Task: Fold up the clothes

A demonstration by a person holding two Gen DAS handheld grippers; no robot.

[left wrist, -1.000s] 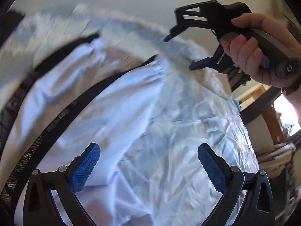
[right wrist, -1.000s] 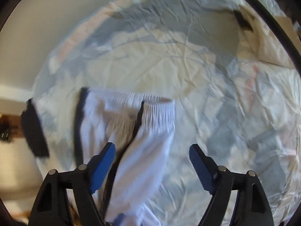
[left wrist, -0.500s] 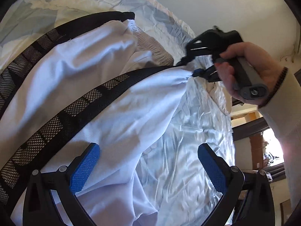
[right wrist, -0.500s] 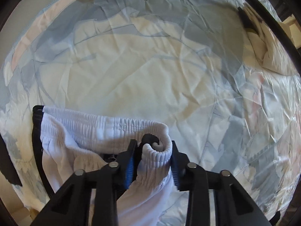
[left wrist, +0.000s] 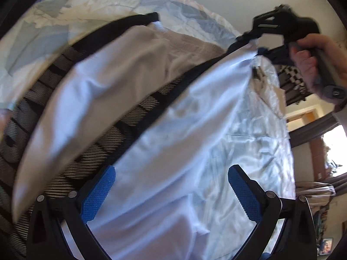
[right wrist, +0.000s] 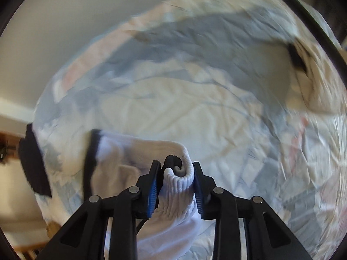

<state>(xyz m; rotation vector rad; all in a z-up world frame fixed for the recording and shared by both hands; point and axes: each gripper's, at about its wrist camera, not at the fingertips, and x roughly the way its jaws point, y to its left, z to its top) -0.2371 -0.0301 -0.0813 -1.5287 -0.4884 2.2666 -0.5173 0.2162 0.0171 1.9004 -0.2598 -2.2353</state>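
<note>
White shorts (left wrist: 151,151) with black mesh side stripes (left wrist: 121,117) lie across the patterned bed sheet (right wrist: 195,108). My right gripper (right wrist: 175,166) is shut on the ribbed elastic waistband (right wrist: 180,184), which bunches up between its blue pads. In the left wrist view that right gripper (left wrist: 256,43), held by a hand (left wrist: 310,65), pulls a waistband corner up and taut. My left gripper (left wrist: 171,171) stands open just above the lower part of the shorts, and its pads are apart from the white cloth between them.
A plain wall runs behind the bed. A beige cloth with a dark patch (right wrist: 314,75) lies at the far right of the sheet. A dark flat thing (right wrist: 32,166) hangs off the bed's left edge. Furniture and a bright window (left wrist: 331,138) stand beyond.
My right gripper went from open above the shorts to shut on the waistband, then lifted it, so the cloth now stretches taut. My left gripper stayed open and shifted a little over the shorts.
</note>
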